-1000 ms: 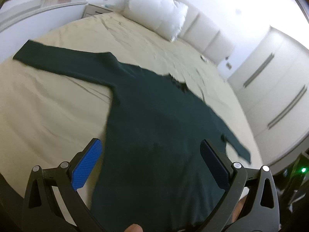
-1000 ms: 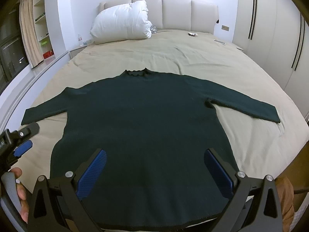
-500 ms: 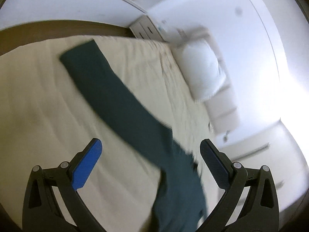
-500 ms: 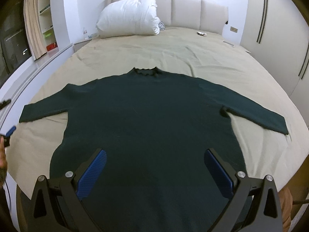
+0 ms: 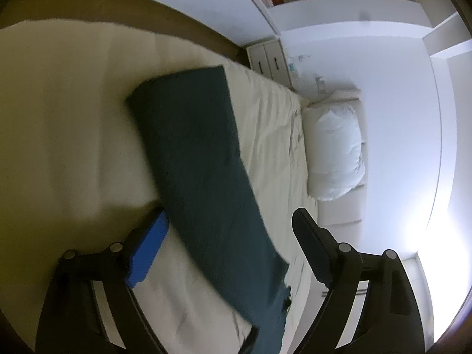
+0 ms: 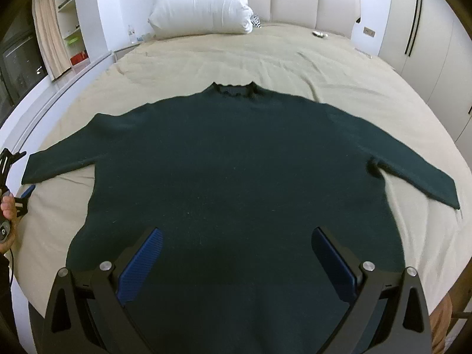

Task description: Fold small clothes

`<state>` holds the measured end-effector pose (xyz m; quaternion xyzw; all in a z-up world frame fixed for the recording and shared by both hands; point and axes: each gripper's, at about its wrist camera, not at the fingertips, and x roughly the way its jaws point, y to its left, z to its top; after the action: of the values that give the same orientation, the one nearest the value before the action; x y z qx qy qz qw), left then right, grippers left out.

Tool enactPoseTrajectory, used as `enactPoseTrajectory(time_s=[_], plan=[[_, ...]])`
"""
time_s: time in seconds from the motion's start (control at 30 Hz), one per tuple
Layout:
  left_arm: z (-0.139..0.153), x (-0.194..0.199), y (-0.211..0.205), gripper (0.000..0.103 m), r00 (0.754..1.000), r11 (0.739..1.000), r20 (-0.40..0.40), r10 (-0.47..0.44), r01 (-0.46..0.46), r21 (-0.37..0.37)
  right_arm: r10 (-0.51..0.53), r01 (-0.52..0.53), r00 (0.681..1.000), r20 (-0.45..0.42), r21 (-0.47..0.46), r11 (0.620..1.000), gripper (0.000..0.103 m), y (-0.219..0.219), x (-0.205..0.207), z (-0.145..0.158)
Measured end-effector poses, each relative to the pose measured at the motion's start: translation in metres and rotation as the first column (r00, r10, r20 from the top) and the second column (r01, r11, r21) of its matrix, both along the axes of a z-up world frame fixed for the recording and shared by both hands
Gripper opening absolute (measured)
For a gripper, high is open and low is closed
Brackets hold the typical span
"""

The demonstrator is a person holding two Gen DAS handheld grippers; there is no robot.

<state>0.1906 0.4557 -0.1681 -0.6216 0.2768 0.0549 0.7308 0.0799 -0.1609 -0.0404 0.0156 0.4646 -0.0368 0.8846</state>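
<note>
Because the dark green sweater [image 6: 236,177] lies face up and spread flat across the near half of the bed [image 6: 265,59], neck toward the pillow [image 6: 203,3] and hem toward the viewer, it looks ready for a first fold rather than any more smoothing. At the far left, the left gripper [image 6: 13,177] sits just beside the cuff of the left sleeve [image 5: 188,147]; in its own view the sleeve runs up between the two blue-padded fingers [image 5: 147,250], and the jaws, which have just been closing, stand apart with the cloth between them but not yet pinched. A hand [image 6: 7,209] shows behind it at the frame edge. The knit appears soft, limp and fairly light, with enough nap that the pads should not slip, though a thin pinch would likely take only the top layer and let the rest sag. A sound hold would be at the cuff end, across the full width of the sleeve, so it carries over the body as one piece. Moving right, the right gripper [image 6: 236,259] hovers above the lower middle of the body, jaws wide and holding nothing. The right sleeve [image 6: 427,177] lies out flat, its cuff near the bed's right edge, free for the same kind of grip.
</note>
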Motion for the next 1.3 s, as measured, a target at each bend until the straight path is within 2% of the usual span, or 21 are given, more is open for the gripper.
enactPoseTrajectory(time_s=[0.1, 0.17, 0.23, 0.37, 0.47, 0.57, 0.63, 0.7, 0.73, 0.77, 0.83, 0.87, 0.9, 0.93, 1.0, 1.03, 1.07, 1.17, 1.2, 1.27, 1.3], plan=[[-0.007, 0.013, 0.009, 0.071, 1.0, 1.0, -0.012, 0.015, -0.015, -0.005, 0.002, -0.002, 1.0, 0.001, 0.005, 1.0, 0.103, -0.001, 0.002, -0.003], [-0.011, 0.022, 0.016, 0.045, 1.0, 1.0, -0.016, 0.014, -0.014, 0.003, -0.002, 0.002, 1.0, 0.003, 0.004, 1.0, 0.103, -0.002, 0.003, -0.004], [-0.012, 0.028, 0.015, 0.029, 0.999, 1.0, -0.04, 0.024, -0.024, 0.0, -0.006, 0.006, 1.0, 0.004, 0.011, 1.0, 0.103, -0.005, 0.004, -0.006], [-0.017, 0.029, 0.018, 0.008, 0.997, 0.999, -0.067, 0.025, -0.023, 0.039, -0.015, 0.015, 1.0, 0.001, 0.052, 0.999, 0.103, -0.012, 0.005, -0.01], [0.007, 0.034, 0.008, 0.007, 0.998, 0.985, -0.065, 0.003, 0.009, 0.174, -0.038, 0.038, 0.999, -0.002, 0.096, 0.995, 0.103, -0.023, 0.006, -0.012], [0.055, 0.052, -0.025, 0.007, 0.995, 0.925, -0.031, -0.094, 0.099, 0.367, -0.073, 0.071, 0.997, 0.004, 0.143, 0.987, 0.103, -0.038, 0.006, -0.014], [0.094, 0.068, -0.068, 0.007, 0.981, 0.844, -0.008, -0.196, 0.173, 0.507, -0.091, 0.088, 0.996, 0.009, 0.16, 0.983, 0.103, -0.046, 0.006, -0.014], [0.129, 0.084, -0.129, 0.007, 0.948, 0.725, -0.002, -0.319, 0.245, 0.643, -0.111, 0.107, 0.994, 0.013, 0.179, 0.978, 0.103, -0.058, 0.005, -0.014], [0.138, 0.09, -0.154, 0.007, 0.929, 0.692, 0.018, -0.371, 0.263, 0.673, -0.119, 0.114, 0.993, 0.015, 0.189, 0.975, 0.103, -0.065, 0.005, -0.014], [0.147, 0.095, -0.186, 0.007, 0.905, 0.632, 0.009, -0.425, 0.29, 0.719, -0.13, 0.123, 0.991, 0.018, 0.204, 0.971, 0.103, -0.074, 0.005, -0.014], [0.153, 0.108, -0.263, 0.007, 0.84, 0.477, -0.043, -0.542, 0.349, 0.806, -0.149, 0.14, 0.989, 0.023, 0.22, 0.965, 0.103, -0.088, 0.006, -0.014], [0.15, 0.111, -0.305, 0.007, 0.803, 0.387, -0.081, -0.591, 0.371, 0.844, -0.164, 0.154, 0.986, 0.028, 0.227, 0.962, 0.103, -0.098, 0.007, -0.014], [0.143, 0.112, -0.344, 0.007, 0.767, 0.29, -0.13, -0.628, 0.386, 0.876, -0.185, 0.172, 0.982, 0.035, 0.235, 0.957, 0.103, -0.111, 0.007, -0.013], [0.135, 0.112, -0.374, 0.007, 0.741, 0.217, -0.171, -0.649, 0.396, 0.892, -0.205, 0.19, 0.978, 0.04, 0.241, 0.952, 0.103, -0.122, 0.007, -0.013], [0.104, 0.113, -0.436, 0.007, 0.686, 0.042, -0.276, -0.674, 0.408, 0.912, -0.262, 0.243, 0.964, 0.04, 0.265, 0.933, 0.103, -0.151, 0.007, -0.016], [0.086, 0.117, -0.459, 0.007, 0.659, -0.03, -0.333, -0.674, 0.426, 0.904, -0.283, 0.262, 0.958, 0.036, 0.278, 0.924, 0.103, -0.163, 0.007, -0.018], [0.067, 0.12, -0.477, 0.007, 0.634, -0.085, -0.388, -0.669, 0.453, 0.887, -0.305, 0.285, 0.952, 0.027, 0.291, 0.913, 0.103, -0.175, 0.007, -0.021], [0.024, 0.128, -0.505, 0.009, 0.553, -0.178, -0.514, -0.655, 0.549, 0.817, -0.339, 0.32, 0.941, 0.002, 0.328, 0.889, 0.103, -0.203, 0.012, -0.03], [0.015, 0.129, -0.504, 0.009, 0.545, -0.193, -0.534, -0.646, 0.56, 0.805, -0.337, 0.319, 0.942, -0.005, 0.337, 0.886, 0.103, -0.209, 0.017, -0.032], [0.014, 0.119, -0.503, 0.011, 0.549, -0.193, -0.523, -0.652, 0.547, 0.815, -0.322, 0.305, 0.947, -0.011, 0.351, 0.885, 0.103, -0.211, 0.027, -0.034], [0.016, 0.12, -0.495, 0.012, 0.538, -0.174, -0.522, -0.662, 0.567, 0.805, -0.31, 0.294, 0.951, -0.013, 0.363, 0.884, 0.103, -0.21, 0.034, -0.035]])
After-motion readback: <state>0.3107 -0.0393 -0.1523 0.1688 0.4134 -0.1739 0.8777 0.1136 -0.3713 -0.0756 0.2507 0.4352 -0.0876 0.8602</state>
